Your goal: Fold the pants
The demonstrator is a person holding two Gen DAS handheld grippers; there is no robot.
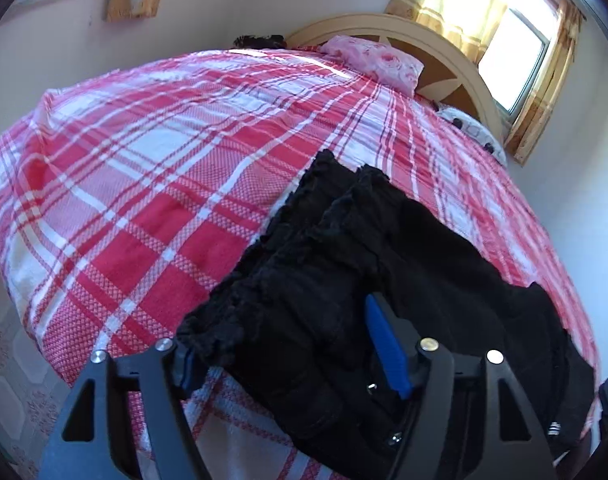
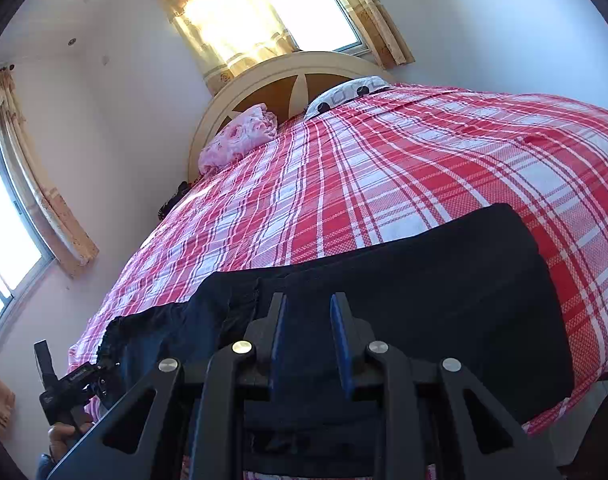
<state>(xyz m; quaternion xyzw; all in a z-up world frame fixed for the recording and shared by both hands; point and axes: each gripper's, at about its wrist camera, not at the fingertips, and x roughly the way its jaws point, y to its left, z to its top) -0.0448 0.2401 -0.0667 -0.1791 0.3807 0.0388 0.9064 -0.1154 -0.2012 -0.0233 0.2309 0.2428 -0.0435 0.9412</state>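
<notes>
1. In my left wrist view the black pants (image 1: pixel 343 280) lie on the red and white plaid bedcover (image 1: pixel 144 200), from the centre of the frame down to the lower right.
2. The ruffled waistband (image 1: pixel 288 240) of the pants runs diagonally from the centre towards the lower left (its edge looks frilly).
3. My left gripper (image 1: pixel 292 348) is at the bottom of this frame. Its jaws stand wide apart, one at each side of the waistband part, and the cloth lies between them.
4. I cannot see the blue pads pressing the cloth, so I count this gripper as open and not gripping.
5. In my right wrist view the pants (image 2: pixel 423 300) fill the lower centre and lower right of the frame, flat on the bedcover (image 2: pixel 383 160).
6. My right gripper (image 2: pixel 307 320) is at the bottom centre. Its jaws are close together with a narrow gap, and dark cloth shows behind the gap. Whether the pads pinch the cloth, I cannot tell.
7. In the lower left of the right view I see the other gripper device and a hand (image 2: pixel 64 436) of the person under it.
8. At the top of the bed there is a cream headboard (image 2: pixel 264 76), a pink floral pillow (image 2: pixel 240 138) and a white pillow with dark dots (image 2: pixel 343 94).
9. A window with yellow curtains (image 2: pixel 240 20) is at the upper centre of the right view.
</notes>
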